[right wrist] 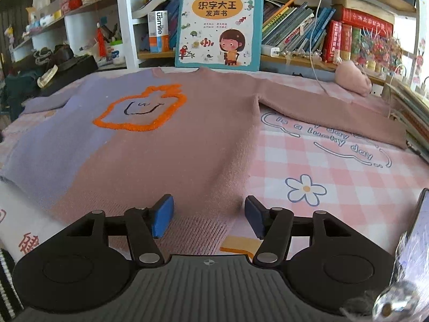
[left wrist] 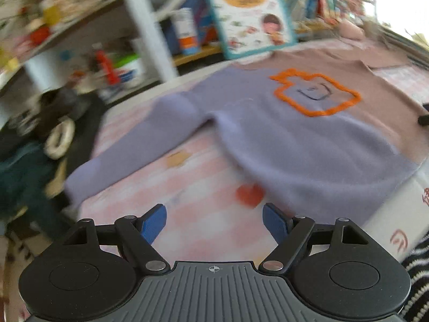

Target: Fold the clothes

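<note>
Lying flat across your pink-and-white checked bed cover [right wrist: 348, 177], the two-tone knitted sweater [right wrist: 171, 145] is spread face up, lilac on one side and dusty pink on the other, with an orange fuzzy outline [right wrist: 139, 110] around a small drawn smile on its chest. One pink sleeve [right wrist: 335, 112] stretches out to the side over the printed lettering on the cover; the lilac sleeve [left wrist: 128, 145] angles away toward the other edge of the bed.

Behind the sweater's collar you have white wall shelves [right wrist: 126, 21]. Their right compartment holds a packed row of books [right wrist: 300, 29], some leaning, some upright; the middle one holds a white and orange carton [right wrist: 158, 30]. A large teal-bordered children's book [right wrist: 219, 24] stands upright in front of them, just behind the neckline. A pink plush toy [right wrist: 354, 80] lies near the sleeve.

Your right gripper [right wrist: 209, 214] sits low over the ribbed hem [right wrist: 193, 230] at the sweater's pink corner, blue pads apart, one on either side of the fabric edge and not pressing on it. Your left gripper [left wrist: 214, 222] is spread wide with nothing between its blue pads, over bare bed cover just beside the lilac hem; that view is blurred, so whether it touches the cover is hard to say.
</note>
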{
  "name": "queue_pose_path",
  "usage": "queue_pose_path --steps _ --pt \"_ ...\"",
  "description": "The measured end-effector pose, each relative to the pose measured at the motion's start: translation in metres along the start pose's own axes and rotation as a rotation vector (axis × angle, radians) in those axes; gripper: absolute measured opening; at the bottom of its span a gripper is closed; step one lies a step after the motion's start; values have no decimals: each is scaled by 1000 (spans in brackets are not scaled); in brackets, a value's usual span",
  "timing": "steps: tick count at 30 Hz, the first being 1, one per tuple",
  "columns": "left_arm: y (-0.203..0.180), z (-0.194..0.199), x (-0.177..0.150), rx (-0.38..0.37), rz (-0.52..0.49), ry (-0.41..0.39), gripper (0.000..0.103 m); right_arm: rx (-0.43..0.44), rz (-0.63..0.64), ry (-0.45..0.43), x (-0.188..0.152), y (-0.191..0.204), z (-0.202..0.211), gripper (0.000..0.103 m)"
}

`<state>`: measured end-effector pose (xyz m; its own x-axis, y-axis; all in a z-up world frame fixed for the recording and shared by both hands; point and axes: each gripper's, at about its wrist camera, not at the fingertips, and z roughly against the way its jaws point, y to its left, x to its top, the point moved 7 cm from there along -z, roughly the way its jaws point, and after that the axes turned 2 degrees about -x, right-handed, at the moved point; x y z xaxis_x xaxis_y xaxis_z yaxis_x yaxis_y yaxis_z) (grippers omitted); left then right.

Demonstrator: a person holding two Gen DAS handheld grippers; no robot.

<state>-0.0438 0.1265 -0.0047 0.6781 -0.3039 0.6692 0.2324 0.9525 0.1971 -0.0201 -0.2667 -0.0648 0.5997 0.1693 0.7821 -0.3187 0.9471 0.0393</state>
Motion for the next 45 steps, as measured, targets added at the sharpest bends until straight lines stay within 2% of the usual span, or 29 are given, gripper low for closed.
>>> queue_pose_path --steps 3,6,9,12,15,16,17,18,19,21,23,25,27,29,32,35,39,45 --pt "1 15 1 -71 117 -88 82 6 -16 3 1 -1 0 56" --pt "-11 6 7 -215 231 -151 82 1 -45 -7 3 -3 4 55" --pt "-23 -18 6 -299 314 -131 81 -14 -69 -13 2 -8 9 53" --pt "-25 -39 -3 -323 376 -88 78 -25 -99 -13 -2 -14 14 53" --pt "-21 -49 -12 -371 452 -75 59 -12 -135 -5 -7 -19 15 48" --pt "-21 -49 -13 -391 458 -76 37 -7 -141 -6 -7 -20 16 46" --pt "-23 -51 -15 -422 465 -61 24 1 -140 -5 -7 -19 15 43" --pt "-24 -53 -17 -455 475 -43 10 10 -140 -3 -7 -18 15 30" --pt "-25 -53 -17 -472 480 -37 7 21 -140 1 -6 -17 14 15" --pt "-21 -47 -11 -486 491 -74 4 49 -135 1 -2 -15 13 10" --pt "-14 -28 3 -524 544 -167 4 51 -139 -56 9 -15 23 10" --pt "-13 -13 12 -507 526 -219 4 50 -164 -119 21 -18 38 9" --pt "-18 -10 11 -470 475 -202 4 45 -173 -155 28 -19 50 9" --pt "-27 -26 -6 -435 430 -108 5 38 -167 -111 19 -19 43 9" --pt "-28 -42 -24 -425 448 -58 5 12 -164 -11 -3 -19 23 9" --pt "-24 -42 -28 -430 478 -73 5 9 -184 -20 -9 -19 23 9" --pt "-26 -41 -27 -399 423 -77 7 -15 -171 -29 -10 -16 23 9" --pt "-20 -41 -26 -374 432 -88 7 -15 -168 -42 -12 -10 26 9"
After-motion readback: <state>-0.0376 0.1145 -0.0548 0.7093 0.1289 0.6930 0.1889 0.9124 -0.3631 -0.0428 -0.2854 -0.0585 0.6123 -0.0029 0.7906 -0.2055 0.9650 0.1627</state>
